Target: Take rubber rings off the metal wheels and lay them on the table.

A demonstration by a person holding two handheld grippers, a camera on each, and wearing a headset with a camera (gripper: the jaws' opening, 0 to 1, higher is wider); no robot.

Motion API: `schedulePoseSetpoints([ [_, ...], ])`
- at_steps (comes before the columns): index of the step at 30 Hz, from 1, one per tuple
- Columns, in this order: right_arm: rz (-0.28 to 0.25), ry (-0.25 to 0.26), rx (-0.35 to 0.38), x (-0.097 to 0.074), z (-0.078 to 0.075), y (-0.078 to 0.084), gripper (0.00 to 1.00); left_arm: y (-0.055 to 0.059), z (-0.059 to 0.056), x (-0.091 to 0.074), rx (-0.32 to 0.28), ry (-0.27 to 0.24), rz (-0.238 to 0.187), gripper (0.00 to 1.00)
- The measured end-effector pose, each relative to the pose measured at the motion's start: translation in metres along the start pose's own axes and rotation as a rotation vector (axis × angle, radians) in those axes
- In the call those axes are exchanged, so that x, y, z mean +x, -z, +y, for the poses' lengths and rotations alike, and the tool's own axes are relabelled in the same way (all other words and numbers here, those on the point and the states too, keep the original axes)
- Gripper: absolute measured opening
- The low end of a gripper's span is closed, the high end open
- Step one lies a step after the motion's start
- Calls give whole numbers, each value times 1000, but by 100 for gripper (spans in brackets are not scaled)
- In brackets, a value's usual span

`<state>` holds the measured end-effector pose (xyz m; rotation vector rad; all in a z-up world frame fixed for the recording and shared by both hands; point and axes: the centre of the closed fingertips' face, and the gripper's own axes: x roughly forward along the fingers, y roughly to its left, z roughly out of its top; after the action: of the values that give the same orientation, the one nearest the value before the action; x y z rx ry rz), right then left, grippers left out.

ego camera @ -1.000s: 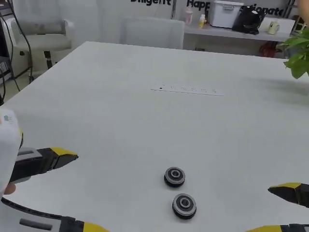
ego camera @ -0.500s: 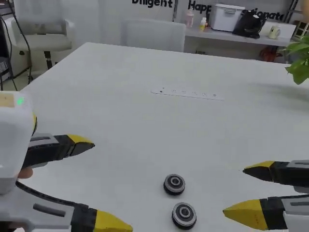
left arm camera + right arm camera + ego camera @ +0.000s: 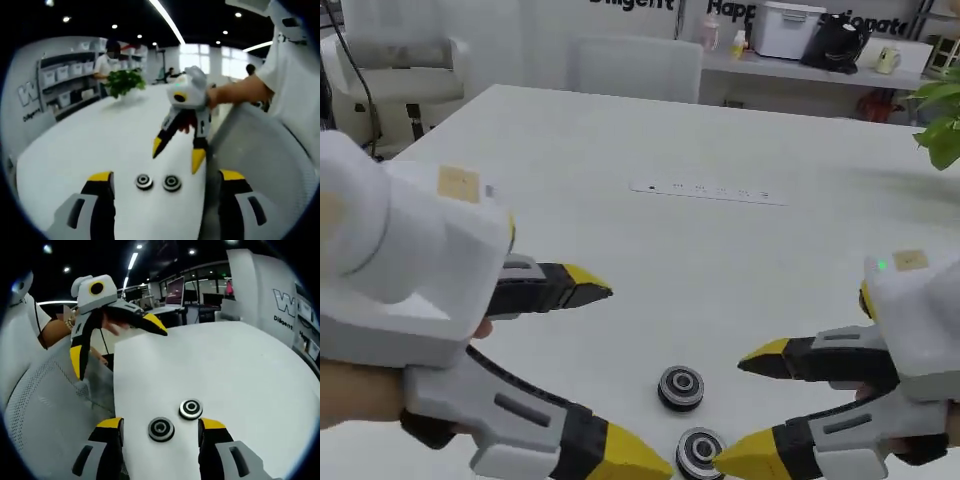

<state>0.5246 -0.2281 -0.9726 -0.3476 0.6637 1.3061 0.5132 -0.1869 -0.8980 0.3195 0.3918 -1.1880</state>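
Note:
Two metal wheels with black rubber rings lie flat near the table's front edge: one farther, one nearer. My left gripper comes in from the left, open, its yellow tips spread wide to the left of the wheels. From the right, my right gripper is open too, its lower tip close to the near wheel. In the left gripper view both wheels sit between my jaws, with the right gripper beyond. The right gripper view shows the wheels just ahead and the left gripper opposite.
The white table has a flush socket strip at its middle. A green plant stands at the right edge. Chairs and a shelf with a white box lie beyond. A mesh chair is at the near edge.
Both grippers have come forward and inward from the picture's edges, closing in on the two wheels from either side. The wheels have stayed put.

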Motion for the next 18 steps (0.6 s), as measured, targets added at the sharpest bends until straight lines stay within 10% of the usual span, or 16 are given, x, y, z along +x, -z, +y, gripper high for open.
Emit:
schedulePoseSetpoints([
  [6, 23, -11, -19, 10, 2, 21, 53, 5, -14, 26, 61, 102, 58, 83],
  [18, 44, -7, 21, 20, 1, 37, 39, 23, -18, 63, 112, 153, 55, 66],
])
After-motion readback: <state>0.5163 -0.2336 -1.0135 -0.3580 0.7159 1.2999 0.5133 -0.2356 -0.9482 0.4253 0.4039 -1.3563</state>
